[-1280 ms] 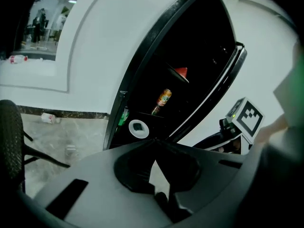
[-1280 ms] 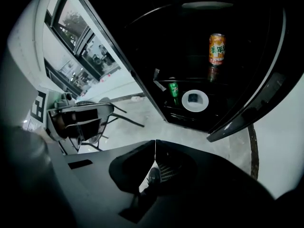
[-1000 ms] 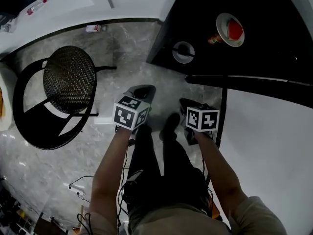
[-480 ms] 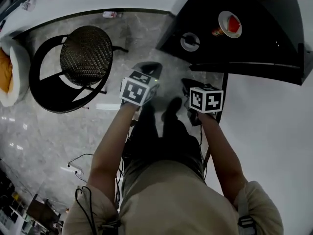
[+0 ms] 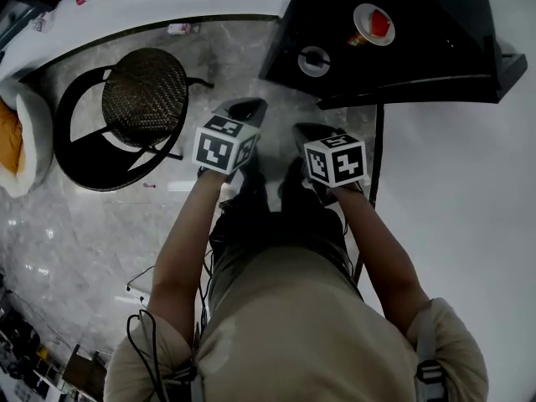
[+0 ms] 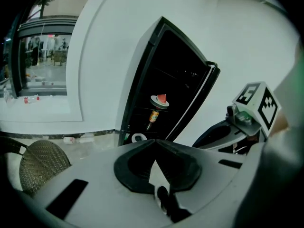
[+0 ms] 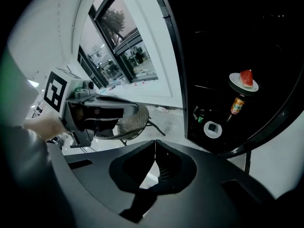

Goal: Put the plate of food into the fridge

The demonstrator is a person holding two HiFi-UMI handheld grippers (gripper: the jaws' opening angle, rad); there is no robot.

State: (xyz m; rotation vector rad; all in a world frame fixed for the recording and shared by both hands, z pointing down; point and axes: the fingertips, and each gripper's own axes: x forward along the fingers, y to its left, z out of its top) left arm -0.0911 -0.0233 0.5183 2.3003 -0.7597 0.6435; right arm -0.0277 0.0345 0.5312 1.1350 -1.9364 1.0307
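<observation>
Sitting on a shelf inside the open fridge (image 5: 444, 40), the plate of watermelon (image 5: 373, 23) is looking placed. The left gripper (image 6: 154, 142) and right gripper (image 7: 155, 144) are hanging clenched and empty, well apart from it. Only shutting the fridge door (image 5: 419, 88) is seemingly remaining.

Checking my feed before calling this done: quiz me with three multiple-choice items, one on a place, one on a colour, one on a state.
1. The plate is: A held in jaws; B on a shelf in the fridge; C out of view.
2. Its food is: A red; B green; C blue.
3. The left gripper and right gripper are: A open; B shut on the plate; C shut, empty.
B: it sits inside the open fridge. A: a red wedge shows. C: both gripper views show jaws together, nothing between.
</observation>
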